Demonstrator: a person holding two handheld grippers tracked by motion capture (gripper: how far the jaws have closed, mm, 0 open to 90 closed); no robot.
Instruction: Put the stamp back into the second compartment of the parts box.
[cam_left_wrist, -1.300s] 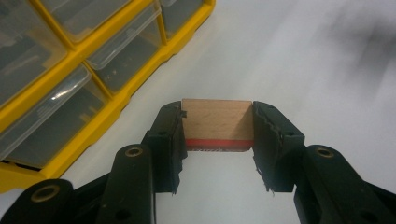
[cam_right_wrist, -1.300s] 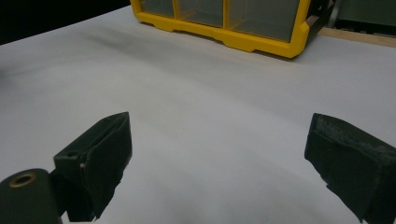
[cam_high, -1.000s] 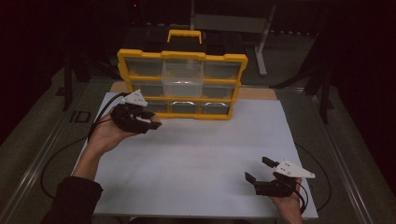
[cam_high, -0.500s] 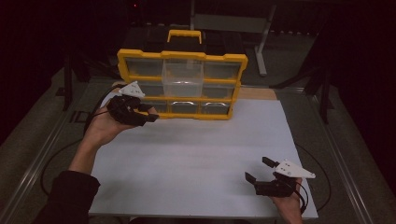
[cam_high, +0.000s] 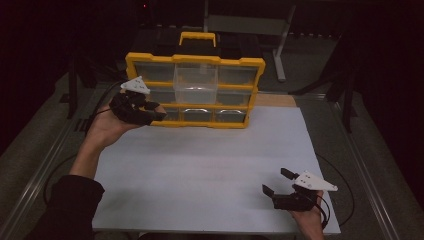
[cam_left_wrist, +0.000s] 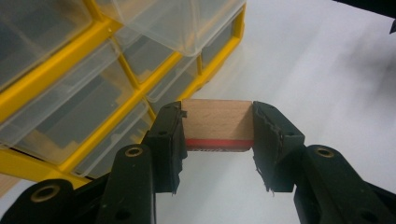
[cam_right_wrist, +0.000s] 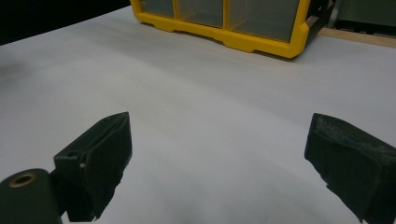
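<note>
The left gripper (cam_left_wrist: 217, 133) is clamped on a wooden block (cam_left_wrist: 218, 125), held just beside the yellow drawer organizer (cam_high: 195, 90), whose upper middle drawer (cam_high: 195, 82) stands pulled out. Pick-up appears complete; placing the block in the drawer remains. The right gripper (cam_high: 280, 181) rests spread wide and empty on the white table surface (cam_high: 210, 165), well apart from the organizer.

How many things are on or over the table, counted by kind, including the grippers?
Grippers: 2, the left gripper and the right gripper
Yellow drawer organizers: 1, the yellow drawer organizer
Wooden blocks: 1, the wooden block, clamped in the left gripper
Total: 4
</note>
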